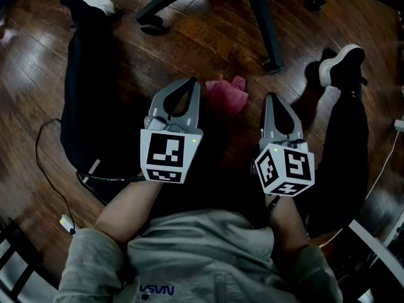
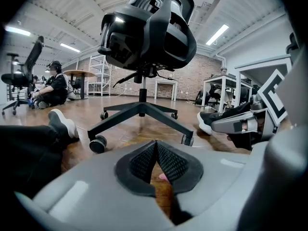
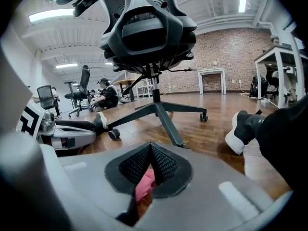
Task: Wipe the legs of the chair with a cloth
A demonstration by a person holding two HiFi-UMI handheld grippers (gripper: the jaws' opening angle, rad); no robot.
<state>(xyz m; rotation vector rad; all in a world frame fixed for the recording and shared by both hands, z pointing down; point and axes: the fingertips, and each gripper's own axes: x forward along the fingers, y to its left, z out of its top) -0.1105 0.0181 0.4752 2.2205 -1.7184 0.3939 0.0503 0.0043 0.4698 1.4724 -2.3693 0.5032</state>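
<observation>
Left gripper and right gripper are seen closed on nothing; the crumpled pink cloth is seen between them on the dark wooden floor. It could be shoved away by unopened jaws.

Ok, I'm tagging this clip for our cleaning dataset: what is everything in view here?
Cloth: one, pink, crumpled on the floor between the two tongs, held by neither.
Office chair: one, black, its wheeled base legs just beyond the cloth.
Floor: dark wood boards.
Cable: one, black, on the floor at the left.
Spare chair: one, black, far back left.
Seated person: one, dark clothes, on the floor beside that chair.
Own legs: two, black trousers, stretched out either side of the cloth.
Shoes: two, white-soled, near the chair base.
Left tongs: grey, shut, empty.
Right tongs: grey, shut, empty.
</observation>
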